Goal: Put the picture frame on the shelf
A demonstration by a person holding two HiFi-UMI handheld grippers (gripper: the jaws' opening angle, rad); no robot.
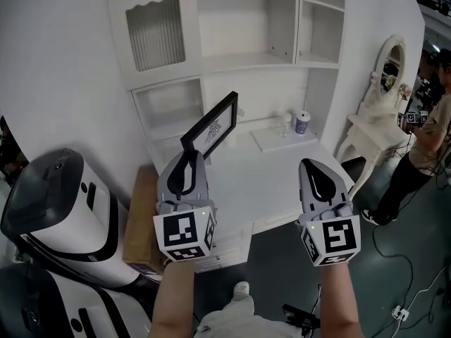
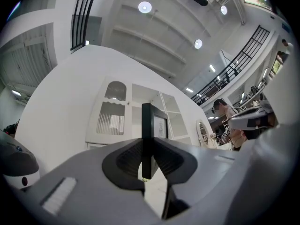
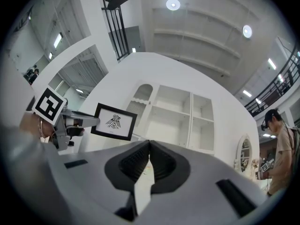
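Head view: left claw (image 1: 188, 158) clamps picture frame (image 1: 213, 123); right claw (image 1: 314, 167) closed, empty.

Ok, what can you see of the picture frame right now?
The picture frame is slim, black and rectangular, around a white sheet with a small dark drawing. It hangs tilted in the air, clamped at one edge by the left gripper, before the white shelf unit. Nothing else touches it.
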